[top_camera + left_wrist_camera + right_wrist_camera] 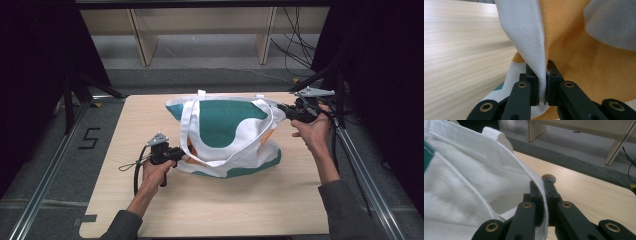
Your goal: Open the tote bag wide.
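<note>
Two forearms in dark sleeves reach in from the near edge of the table, each hand holding a black two-jaw gripper. The left hand [152, 172] sits low at the near left, its left gripper [181, 156] pointing right, jaws pinched together. The right hand [312, 132] is raised at the far right, its right gripper [284, 109] pointing left, jaws clamped tight.

**Setting: lab recording rig**

Pale wood table [210, 200] stood between metal rails [45, 190] on grey floor. Black curtains [30, 60] closed both sides. Loose cables [295, 45] hung behind, beside bare wooden frames [142, 40]. Floor bore a taped "5" [89, 138].
</note>
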Tool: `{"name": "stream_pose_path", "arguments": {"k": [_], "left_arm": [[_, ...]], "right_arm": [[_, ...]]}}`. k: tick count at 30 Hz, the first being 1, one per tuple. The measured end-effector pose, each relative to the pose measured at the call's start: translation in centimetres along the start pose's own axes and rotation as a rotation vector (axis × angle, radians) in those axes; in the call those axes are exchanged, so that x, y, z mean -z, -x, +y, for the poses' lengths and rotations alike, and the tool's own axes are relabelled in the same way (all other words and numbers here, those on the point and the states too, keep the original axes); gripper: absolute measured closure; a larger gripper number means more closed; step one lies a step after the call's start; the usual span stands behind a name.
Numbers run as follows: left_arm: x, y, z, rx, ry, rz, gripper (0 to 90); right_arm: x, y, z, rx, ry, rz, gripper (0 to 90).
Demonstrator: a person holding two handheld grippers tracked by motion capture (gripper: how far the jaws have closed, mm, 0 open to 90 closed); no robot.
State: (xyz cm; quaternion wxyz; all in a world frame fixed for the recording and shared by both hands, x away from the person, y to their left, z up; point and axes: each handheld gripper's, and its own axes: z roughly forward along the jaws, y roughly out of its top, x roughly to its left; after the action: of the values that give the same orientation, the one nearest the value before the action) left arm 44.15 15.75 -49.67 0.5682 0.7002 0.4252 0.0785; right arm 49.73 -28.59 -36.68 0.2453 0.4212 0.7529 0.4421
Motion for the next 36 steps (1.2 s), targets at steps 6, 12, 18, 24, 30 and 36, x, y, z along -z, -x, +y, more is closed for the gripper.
{"name": "stream_pose_path", "arguments": {"k": [6,12,18,24,30,36], "left_arm": [[0.0,0.2,-0.2,-0.003,-0.010,-0.009,83.4],[-0.3,0.4,-0.5,-0.020,-0.028,-0.001,83.3],[-0.4,0.6,-0.6,-0.030,-0.029,0.002,83.4],[-0.4,0.6,-0.7,-0.033,-0.021,0.003,83.3],[-0.4,0.6,-0.7,-0.040,-0.024,0.002,83.2],[-0.3,0.6,-0.8,-0.046,-0.038,0.016,82.8]], "right_arm": [[0.3,0.4,-0.1,-0.057,0.033,0.049,81.9],[3.0,-0.2,2.5,-0.041,0.056,0.066,66.2],[5.0,-1.4,4.4,-0.034,0.105,0.104,58.6],[5.7,-3.4,5.9,-0.011,0.191,0.271,50.7],[5.0,-6.2,6.4,0.022,0.138,0.358,45.2],[4.2,-6.8,5.9,0.130,0.062,0.233,81.0]]}}
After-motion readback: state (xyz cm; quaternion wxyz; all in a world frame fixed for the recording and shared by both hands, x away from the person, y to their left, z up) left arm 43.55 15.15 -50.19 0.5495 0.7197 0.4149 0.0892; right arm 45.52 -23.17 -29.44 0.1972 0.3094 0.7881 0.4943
